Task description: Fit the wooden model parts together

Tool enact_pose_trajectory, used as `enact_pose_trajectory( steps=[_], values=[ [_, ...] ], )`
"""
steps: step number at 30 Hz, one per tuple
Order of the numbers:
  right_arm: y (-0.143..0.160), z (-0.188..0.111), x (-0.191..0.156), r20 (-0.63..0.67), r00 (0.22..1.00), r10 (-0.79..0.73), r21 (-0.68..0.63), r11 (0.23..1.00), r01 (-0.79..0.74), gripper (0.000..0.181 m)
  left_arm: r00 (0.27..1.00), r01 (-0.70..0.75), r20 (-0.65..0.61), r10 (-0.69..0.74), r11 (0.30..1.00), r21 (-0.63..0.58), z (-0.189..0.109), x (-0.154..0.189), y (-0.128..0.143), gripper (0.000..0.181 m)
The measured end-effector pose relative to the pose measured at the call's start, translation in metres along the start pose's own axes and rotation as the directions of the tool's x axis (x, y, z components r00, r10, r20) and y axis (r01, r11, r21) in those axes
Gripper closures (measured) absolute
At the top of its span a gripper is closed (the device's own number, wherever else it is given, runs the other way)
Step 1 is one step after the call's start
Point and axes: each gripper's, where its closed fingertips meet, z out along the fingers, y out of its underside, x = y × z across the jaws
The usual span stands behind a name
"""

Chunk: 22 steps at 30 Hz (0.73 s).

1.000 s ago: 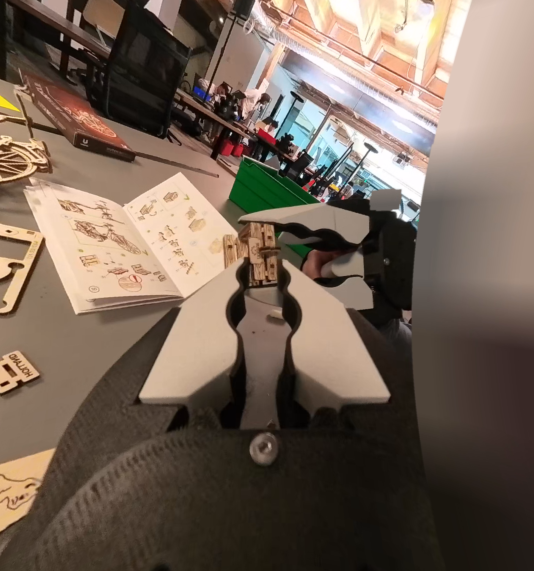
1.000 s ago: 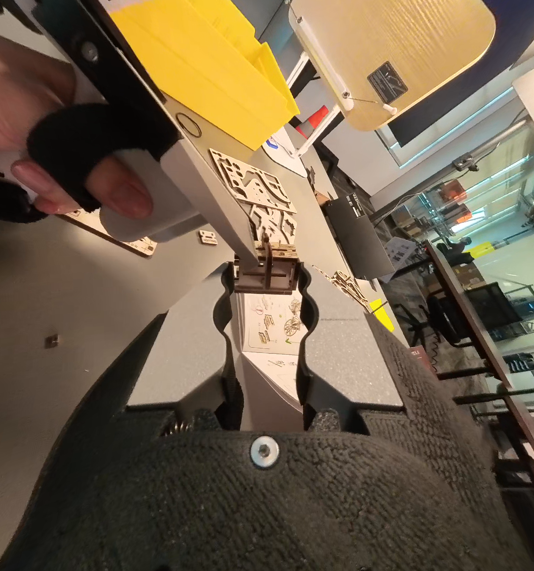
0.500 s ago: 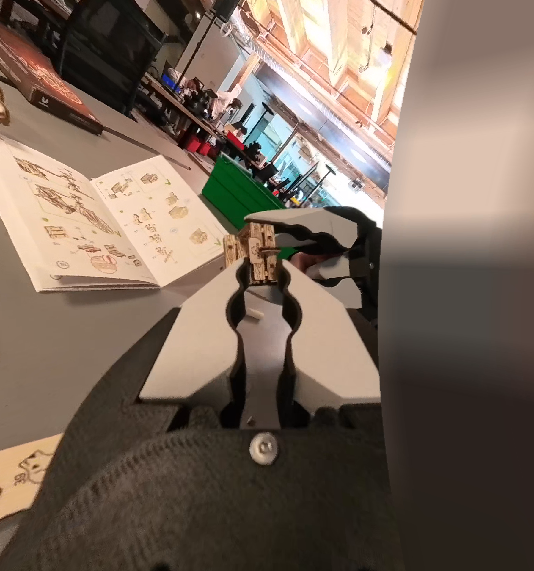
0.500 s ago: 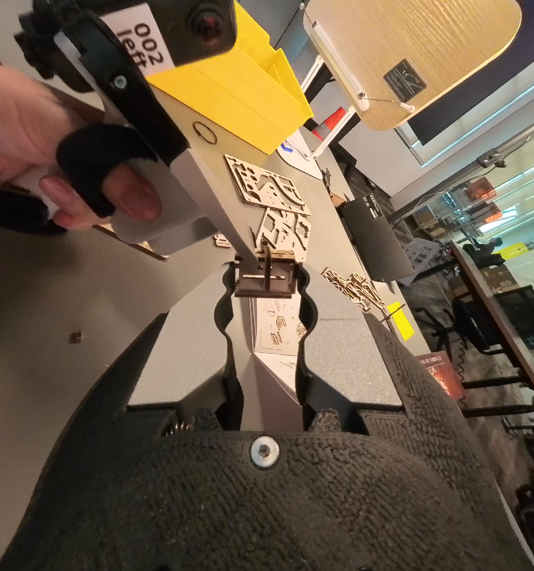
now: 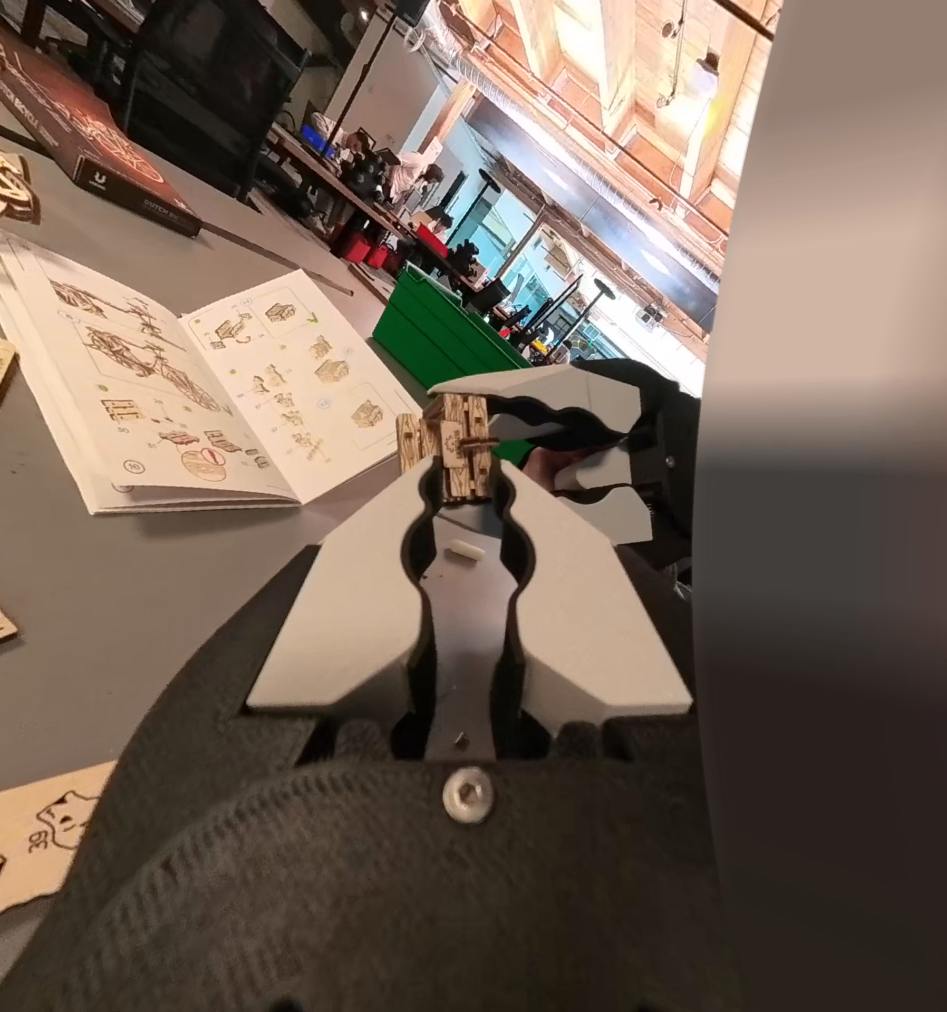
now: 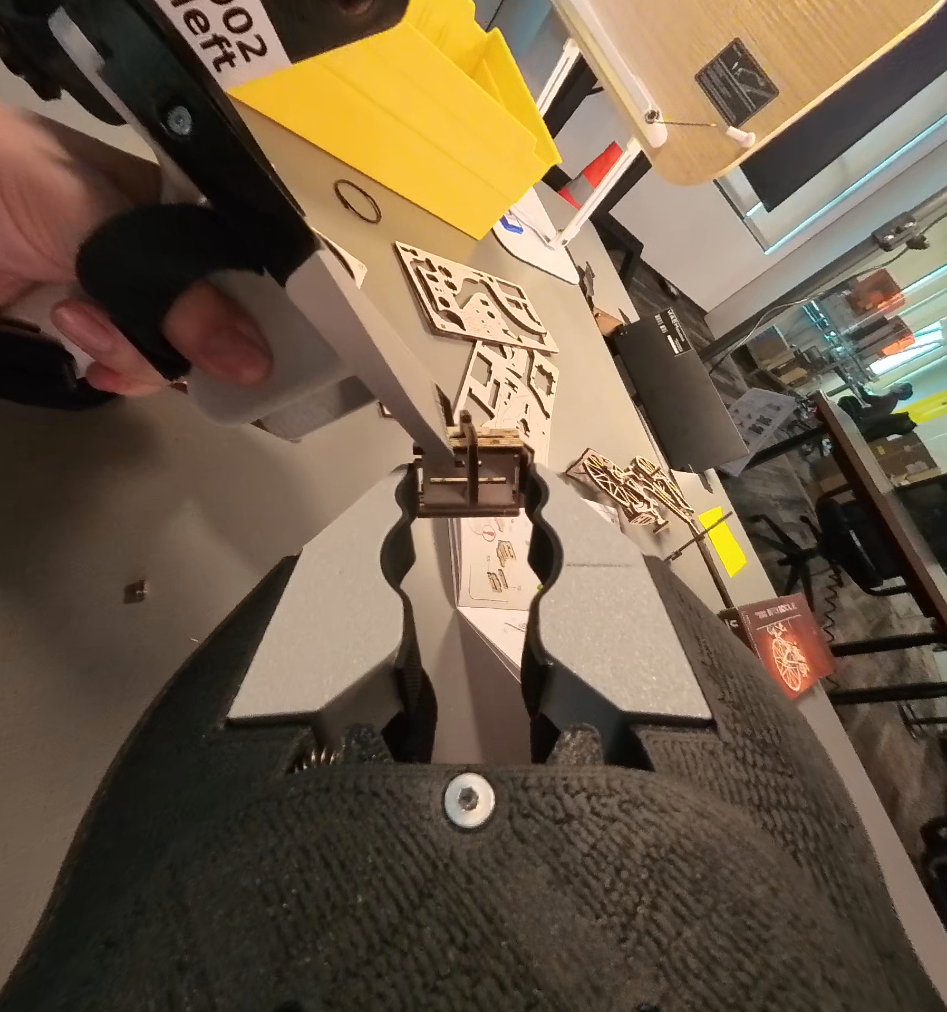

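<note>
Both grippers clamp one small boxy laser-cut wooden assembly (image 5: 457,446) above the grey worktop (image 5: 131,558): the left gripper (image 5: 463,471) fingers from below, the right gripper (image 6: 468,482) fingers across its sides. Only the left view shows the open white instruction booklet (image 5: 186,394); only the right shows the yellow plastic bin (image 6: 405,126)
</note>
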Motion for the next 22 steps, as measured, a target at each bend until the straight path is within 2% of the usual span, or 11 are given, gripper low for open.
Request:
enact_pose_trajectory(
  steps=[1, 8, 22],
  values=[
    [0.0, -0.0001, 0.0001, -0.003, 1.0, -0.001, -0.004, 1.0, 0.001, 0.144, 1.0, 0.0, 0.0, 0.0, 1.0, 0.0, 0.0, 0.0, -0.0001, 0.165],
    [0.0026, 0.0, -0.0013, 0.001, 1.0, -0.02, -0.027, 0.999, 0.02, 0.145, 1.0, 0.001, 0.007, -0.001, 1.0, -0.008, 0.0005, -0.0013, 0.0018, 0.165],
    [0.003, -0.0008, -0.007, 0.104, 0.99, 0.092, 0.024, 0.995, -0.095, 0.144, 1.0, -0.009, -0.008, 0.008, 0.999, -0.048, 0.0005, -0.0001, 0.006, 0.164]
  ],
)
